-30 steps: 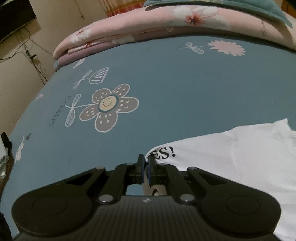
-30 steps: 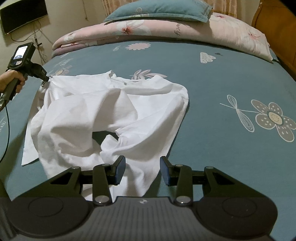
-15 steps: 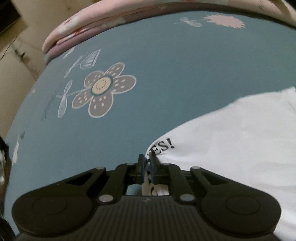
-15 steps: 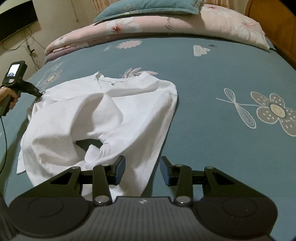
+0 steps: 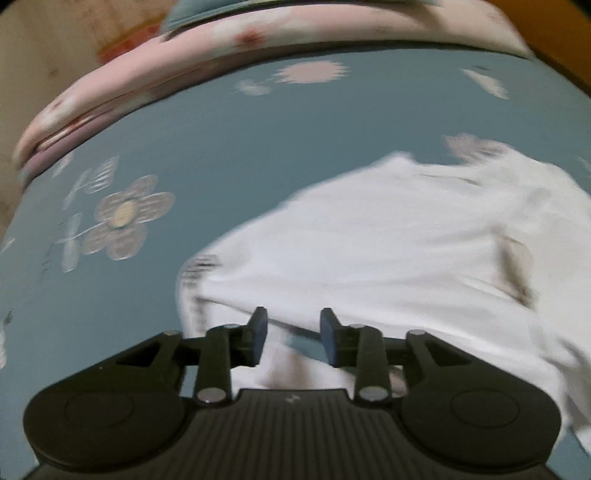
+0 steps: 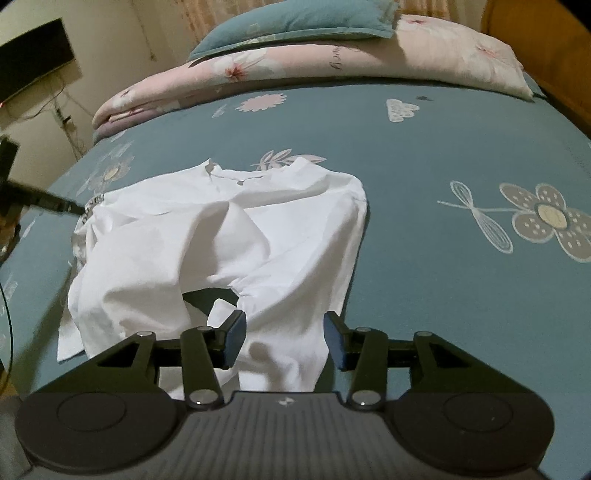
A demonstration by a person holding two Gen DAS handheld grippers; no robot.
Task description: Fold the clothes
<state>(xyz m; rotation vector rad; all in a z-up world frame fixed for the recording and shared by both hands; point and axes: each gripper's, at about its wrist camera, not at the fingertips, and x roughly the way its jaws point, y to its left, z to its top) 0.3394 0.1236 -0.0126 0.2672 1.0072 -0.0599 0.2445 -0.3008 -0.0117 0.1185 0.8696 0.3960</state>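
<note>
White shirt (image 6: 221, 236) lies crumpled on the blue flowered bedsheet (image 6: 424, 155), near its left side. The right wrist view shows the whole shirt, with the pink quilt (image 6: 258, 70) and blue pillow (image 6: 295, 22) behind it. The right gripper (image 6: 284, 336) has its fingers apart over the near edge of the shirt. The left wrist view is blurred; there the left gripper (image 5: 293, 334) also has its fingers apart, holding nothing, above the cloth.

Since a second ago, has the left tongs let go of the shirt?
Yes. The left tongs now stand open over the white shirt, having swung right, away from the grey flower print.
</note>
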